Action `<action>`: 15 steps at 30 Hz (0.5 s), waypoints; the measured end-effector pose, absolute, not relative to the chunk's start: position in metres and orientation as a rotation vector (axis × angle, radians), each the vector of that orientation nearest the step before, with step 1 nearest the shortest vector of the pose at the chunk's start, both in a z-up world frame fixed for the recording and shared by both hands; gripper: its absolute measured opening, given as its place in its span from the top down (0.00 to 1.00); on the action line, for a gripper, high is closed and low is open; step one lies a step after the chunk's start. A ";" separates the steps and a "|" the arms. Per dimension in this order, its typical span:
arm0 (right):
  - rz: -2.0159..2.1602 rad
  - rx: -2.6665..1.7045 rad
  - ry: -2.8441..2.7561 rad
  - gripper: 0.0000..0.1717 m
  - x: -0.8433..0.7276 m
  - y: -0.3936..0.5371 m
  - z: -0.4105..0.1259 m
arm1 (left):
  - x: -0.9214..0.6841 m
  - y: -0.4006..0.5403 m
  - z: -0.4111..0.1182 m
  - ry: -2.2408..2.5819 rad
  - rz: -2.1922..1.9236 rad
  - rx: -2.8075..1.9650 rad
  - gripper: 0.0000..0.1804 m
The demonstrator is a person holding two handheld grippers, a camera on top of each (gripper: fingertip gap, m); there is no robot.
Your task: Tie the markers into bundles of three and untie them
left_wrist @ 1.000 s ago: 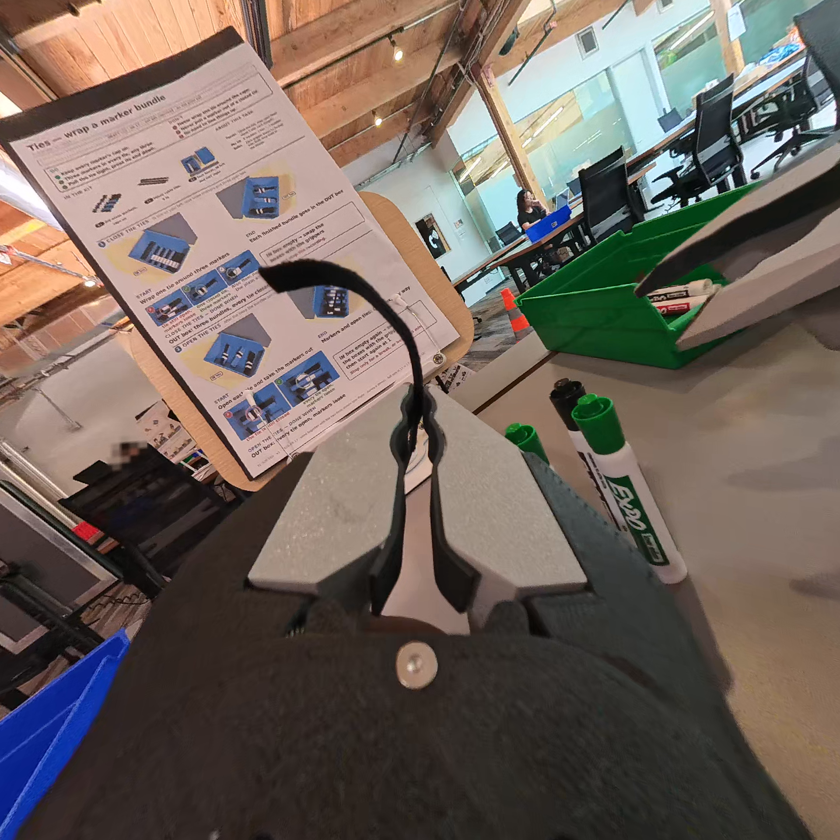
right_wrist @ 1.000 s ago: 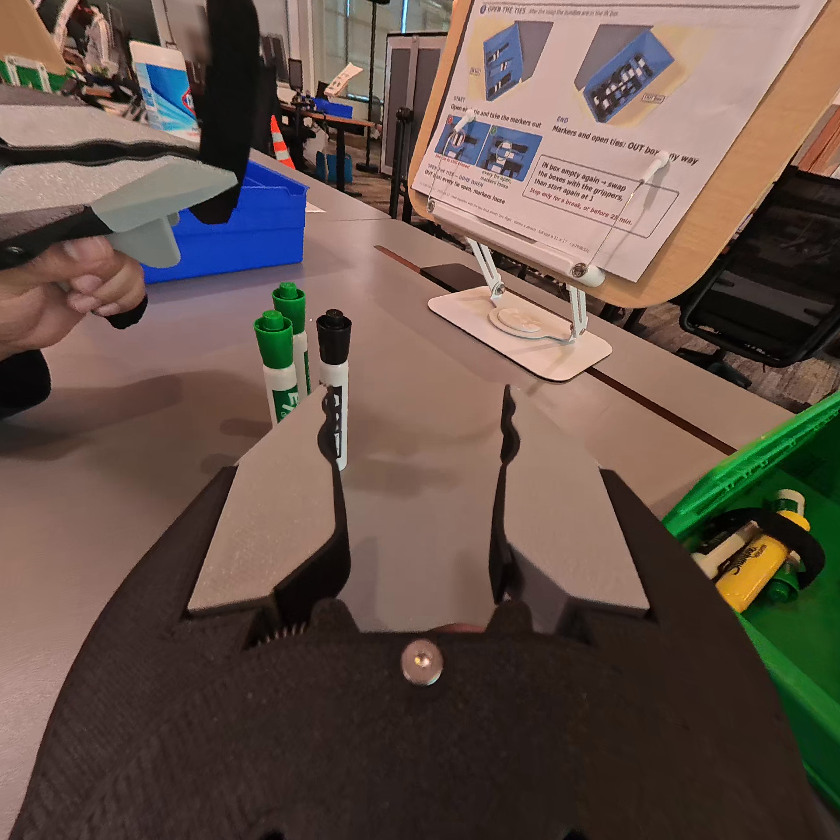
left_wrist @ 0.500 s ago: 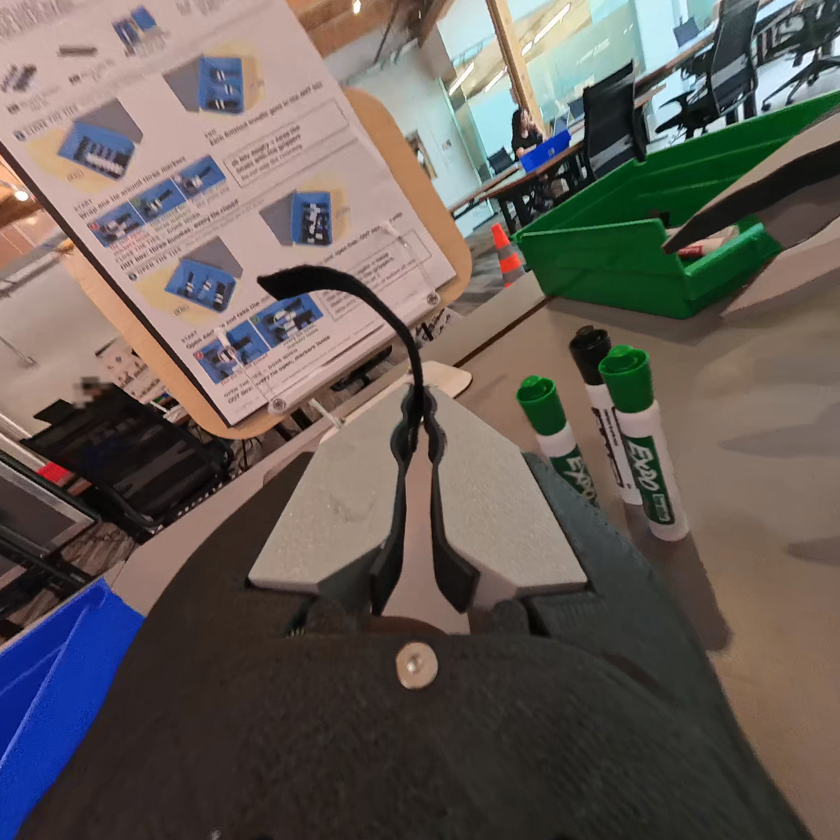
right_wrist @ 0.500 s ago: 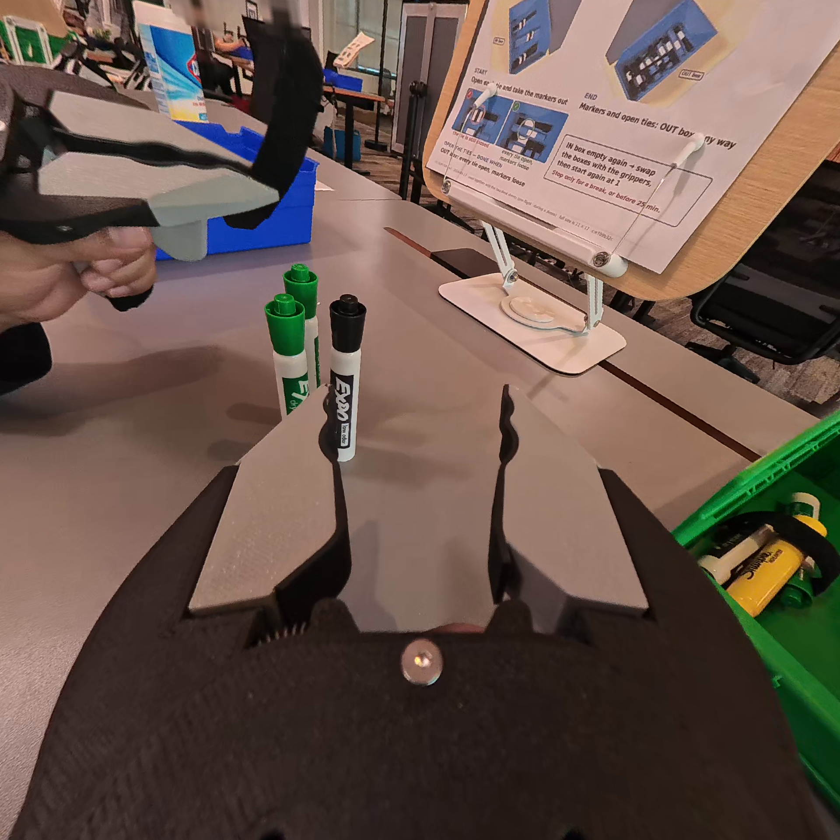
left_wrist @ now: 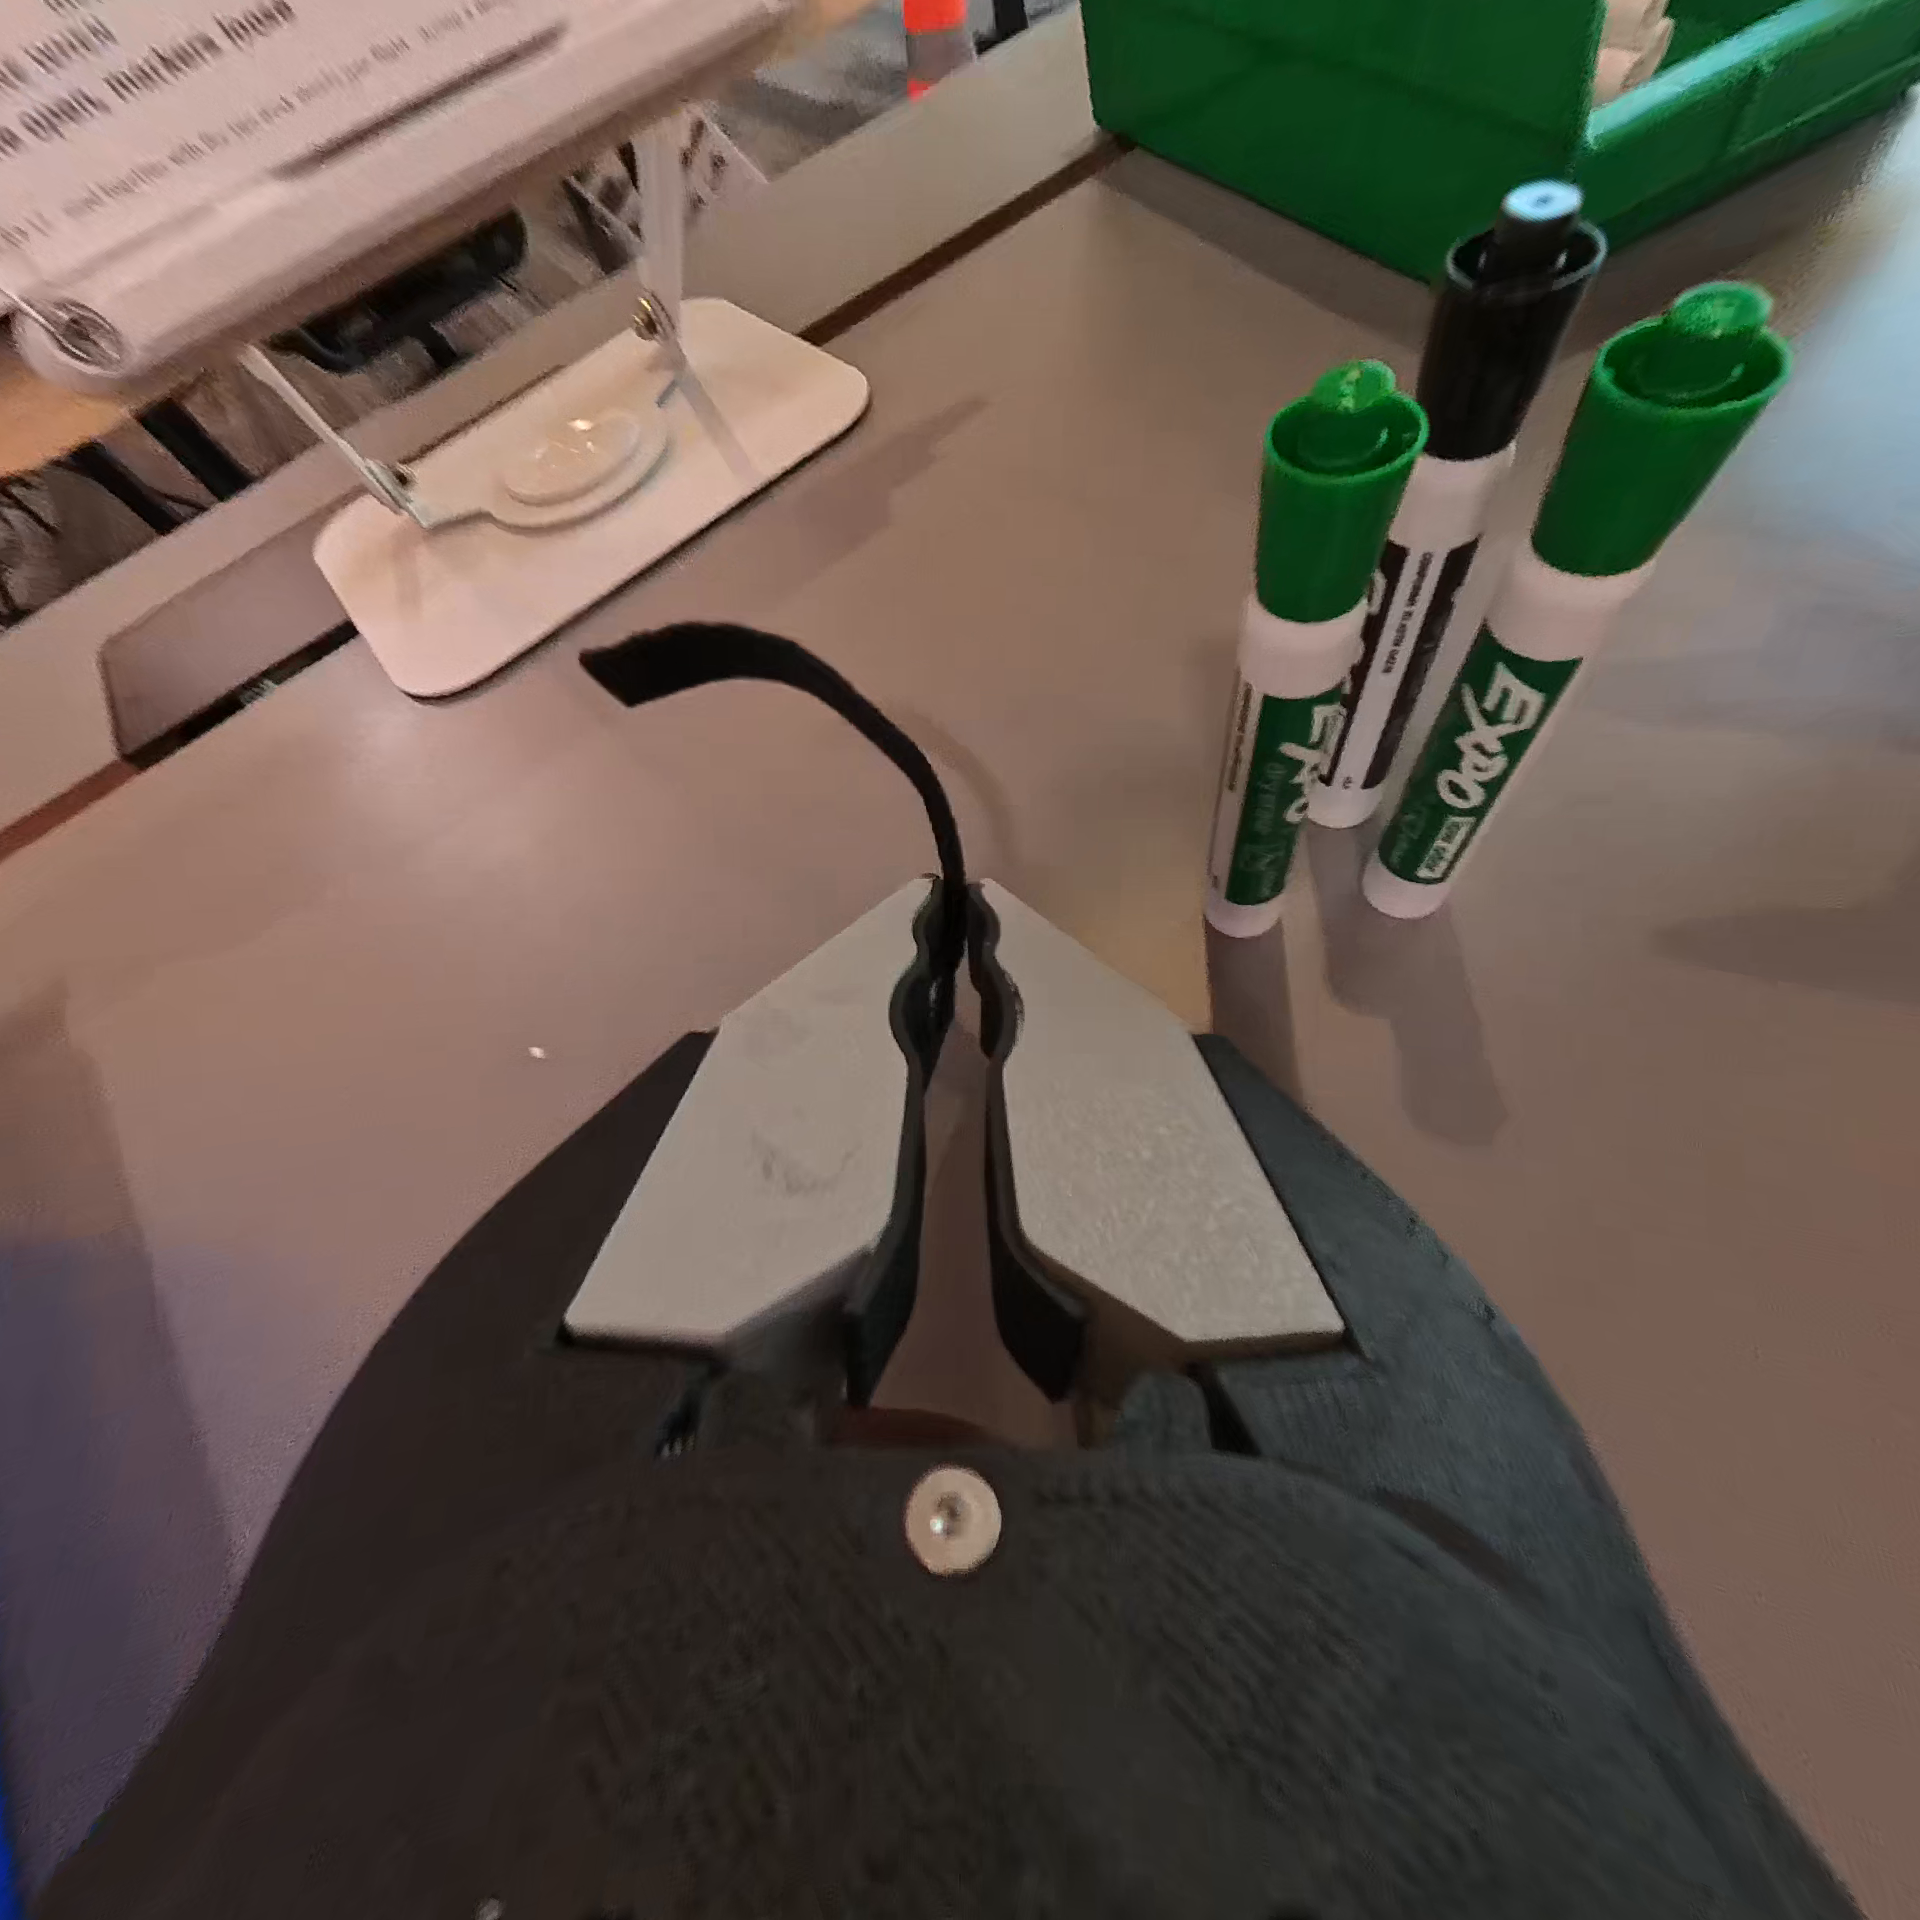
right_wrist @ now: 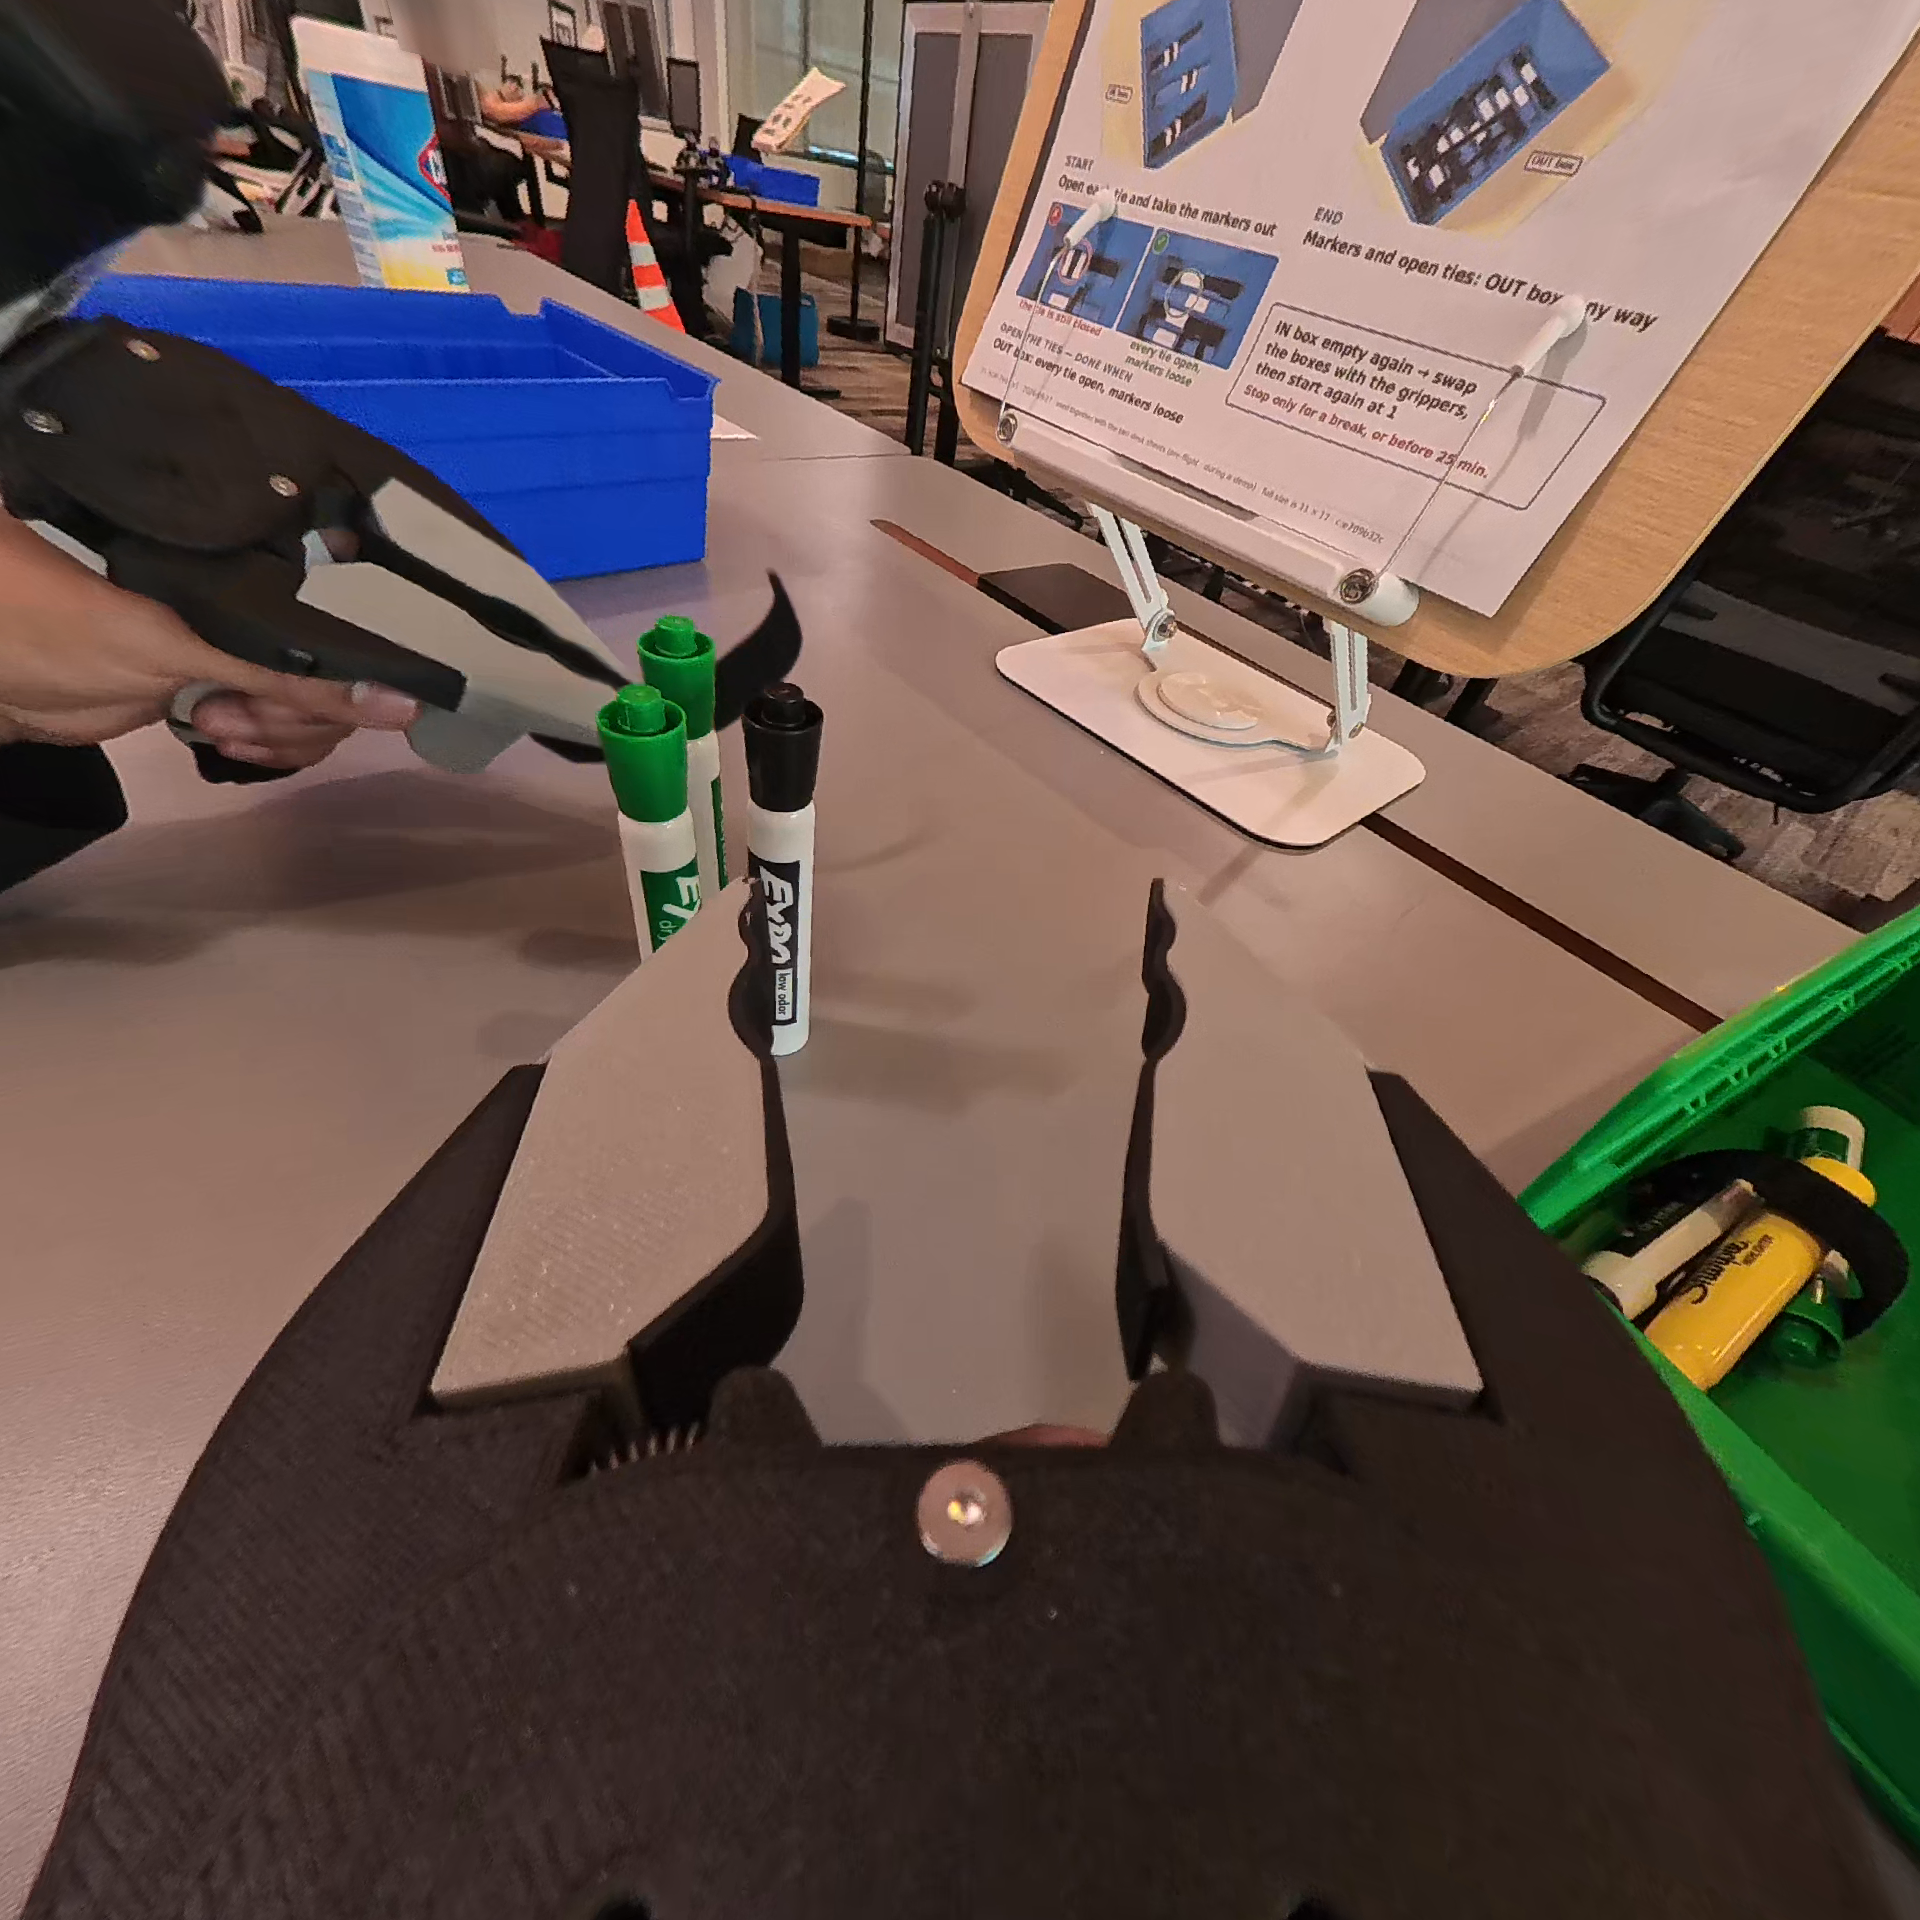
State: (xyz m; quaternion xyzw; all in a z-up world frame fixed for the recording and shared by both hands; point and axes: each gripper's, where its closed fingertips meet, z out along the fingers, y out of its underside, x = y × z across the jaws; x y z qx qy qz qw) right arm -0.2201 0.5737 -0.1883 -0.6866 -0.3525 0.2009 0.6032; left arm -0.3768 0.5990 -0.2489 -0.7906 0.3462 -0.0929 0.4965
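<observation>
with the left tool (left_wrist: 954,891) pinched shut on the black strap (left_wrist: 831,707), swing it behind the three standing markers (left_wrist: 1455,623) just right of it, right tool (right_wrist: 951,904) wide open and empty.

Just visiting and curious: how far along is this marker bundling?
Done: one tied bundle lies in the green bin. In hand: three markers stand together, unwrapped; the left gripper pinches a black tie. Left: wrapping them. The right gripper is open, empty.
</observation>
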 end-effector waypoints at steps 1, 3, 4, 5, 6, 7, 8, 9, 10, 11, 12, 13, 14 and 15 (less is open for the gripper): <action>0.465 -1.593 -0.815 0.60 -0.220 0.574 -0.189 | -0.376 0.598 -0.254 0.845 -0.232 -1.937 0.98; 0.463 -1.594 -0.817 0.60 -0.220 0.573 -0.188 | -0.376 0.599 -0.258 0.834 -0.222 -1.963 0.88; 0.465 -1.592 -0.818 0.60 -0.221 0.573 -0.188 | -0.375 0.600 -0.258 0.824 -0.217 -1.963 0.83; 0.467 -1.592 -0.820 0.60 -0.221 0.572 -0.188 | -0.374 0.600 -0.257 0.818 -0.225 -1.958 0.78; 0.467 -1.592 -0.821 0.60 -0.222 0.572 -0.188 | -0.373 0.600 -0.255 0.808 -0.242 -1.952 0.75; 0.465 -1.592 -0.823 0.60 -0.222 0.572 -0.188 | -0.372 0.600 -0.253 0.793 -0.259 -1.947 0.73; 0.463 -1.591 -0.824 0.60 -0.222 0.572 -0.188 | -0.373 0.601 -0.250 0.777 -0.270 -1.940 0.73; 0.463 -1.592 -0.824 0.60 -0.222 0.572 -0.188 | -0.374 0.601 -0.246 0.760 -0.281 -1.926 0.73; 0.465 -1.593 -0.825 0.60 -0.223 0.571 -0.188 | -0.375 0.602 -0.241 0.743 -0.293 -1.910 0.73; 0.465 -1.593 -0.826 0.60 -0.223 0.571 -0.189 | -0.375 0.601 -0.237 0.736 -0.314 -1.893 0.73; 0.466 -1.592 -0.827 0.60 -0.223 0.571 -0.189 | -0.373 0.600 -0.233 0.736 -0.339 -1.872 0.73; 0.467 -1.592 -0.829 0.60 -0.224 0.571 -0.189 | -0.371 0.597 -0.230 0.742 -0.362 -1.852 0.75; 0.471 -1.590 -0.831 0.60 -0.224 0.570 -0.189 | -0.368 0.595 -0.227 0.752 -0.383 -1.834 0.76; 0.476 -1.588 -0.832 0.60 -0.225 0.570 -0.189 | -0.365 0.592 -0.225 0.767 -0.405 -1.821 0.77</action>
